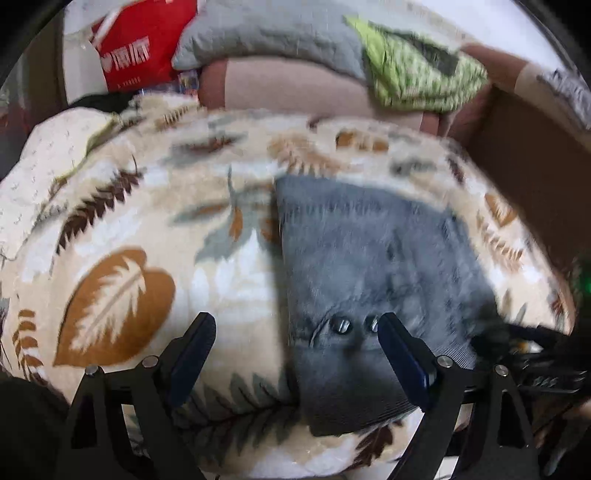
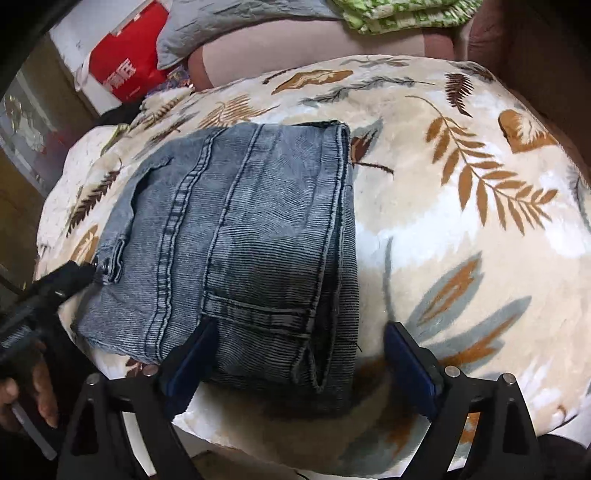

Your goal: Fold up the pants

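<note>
The grey-blue corduroy pants [image 2: 240, 236] lie folded into a compact rectangle on a leaf-patterned blanket [image 2: 461, 236]. In the blurred left wrist view the pants [image 1: 369, 266] lie ahead with two metal buttons [image 1: 341, 325] near the waistband. My left gripper [image 1: 297, 328] is open and empty, just above the waistband edge; it also shows at the left of the right wrist view [image 2: 70, 277]. My right gripper [image 2: 299, 338] is open and empty, its jaws straddling the near folded edge of the pants.
A grey pillow [image 2: 229, 26], a green patterned cloth [image 1: 417, 70] and a red bag [image 2: 122, 66] lie beyond the blanket. A brown box [image 1: 528, 162] stands at the right. A white cloth [image 1: 44, 162] lies at the blanket's left.
</note>
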### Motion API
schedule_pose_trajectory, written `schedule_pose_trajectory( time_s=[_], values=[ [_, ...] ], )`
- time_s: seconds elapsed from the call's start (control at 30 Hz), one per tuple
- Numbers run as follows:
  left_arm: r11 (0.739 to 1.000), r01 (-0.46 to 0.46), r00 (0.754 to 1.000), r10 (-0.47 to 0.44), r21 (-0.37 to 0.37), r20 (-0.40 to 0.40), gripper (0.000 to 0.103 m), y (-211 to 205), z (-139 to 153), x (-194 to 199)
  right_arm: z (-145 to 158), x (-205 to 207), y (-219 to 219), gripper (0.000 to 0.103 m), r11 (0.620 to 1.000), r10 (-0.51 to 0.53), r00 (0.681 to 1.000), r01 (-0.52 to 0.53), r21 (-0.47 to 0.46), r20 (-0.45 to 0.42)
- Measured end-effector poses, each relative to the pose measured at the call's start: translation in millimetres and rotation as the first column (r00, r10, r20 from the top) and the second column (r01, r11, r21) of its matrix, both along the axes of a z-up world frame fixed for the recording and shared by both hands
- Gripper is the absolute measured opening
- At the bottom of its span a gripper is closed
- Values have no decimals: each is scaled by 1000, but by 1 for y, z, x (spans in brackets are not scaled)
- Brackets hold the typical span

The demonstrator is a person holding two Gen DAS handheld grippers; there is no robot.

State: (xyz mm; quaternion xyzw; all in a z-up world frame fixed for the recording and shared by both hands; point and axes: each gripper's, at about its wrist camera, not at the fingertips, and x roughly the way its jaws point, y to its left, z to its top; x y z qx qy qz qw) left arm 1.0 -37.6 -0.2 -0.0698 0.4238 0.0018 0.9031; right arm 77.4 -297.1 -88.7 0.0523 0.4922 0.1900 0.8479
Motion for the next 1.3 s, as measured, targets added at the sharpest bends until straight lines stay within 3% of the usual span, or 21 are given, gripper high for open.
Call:
schedule_pose_trajectory(
  time_s=[0.07,0.13,0.2,0.33,0.5,0.57,0.6,0.63,0.67,0.7,0.73,0.77,0.93,1.07,1.17,1.27,1.3],
  values=[
    [999,-3,1000,4,41,-25,90,-3,-7,3,0,0,-2,94,1000,2,1000,-2,4,-2],
    [997,31,990,-21,68,-137,91,-9,-33,11,2,1,-1,94,1000,7,1000,-7,-5,-3],
    [999,4,994,0,39,-110,93,-4,-36,8,10,6,-4,93,1000,3,1000,-3,-19,-7],
    [998,24,994,-18,54,-105,93,-5,-36,9,57,14,-7,93,1000,-8,996,8,0,84],
    [999,20,995,-15,42,-102,93,-4,-37,10,102,65,25,93,992,82,991,-92,92,109],
    [999,22,995,-17,46,-100,93,-5,-36,8,98,94,42,93,979,108,992,-118,166,65],
    [999,24,995,-19,49,-98,93,-4,-36,7,91,104,50,93,984,103,993,-110,142,50],
    [998,25,995,-20,49,-97,93,-4,-35,7,79,116,61,93,995,84,996,-85,43,35],
    [999,26,995,-22,43,-96,93,-4,-36,7,56,129,72,93,992,44,999,-43,-120,7],
    [999,25,995,-21,39,-97,93,-3,-36,8,34,138,79,93,977,34,999,-40,-207,-33],
    [999,24,995,-20,35,-99,93,-3,-36,8,21,141,80,99,980,38,998,-48,-194,-58],
    [999,26,995,-23,28,-100,93,-2,-36,8,23,137,77,101,984,12,999,-17,-179,-30],
    [1000,20,994,-19,6,-103,94,1,-38,8,52,112,63,100,984,-7,1000,9,-175,12],
    [1000,16,994,-15,4,-106,94,0,-39,8,67,75,50,100,994,-14,999,20,-106,48],
    [1000,13,994,-11,14,-104,94,-1,-38,7,57,42,52,101,991,-3,998,11,-131,65],
    [1000,9,994,-7,18,-113,94,-2,-39,7,15,27,60,102,969,52,999,-50,-242,3],
    [1000,9,994,-6,22,-108,94,-3,-38,6,12,25,54,103,980,28,1000,-25,-197,14]
  ],
)
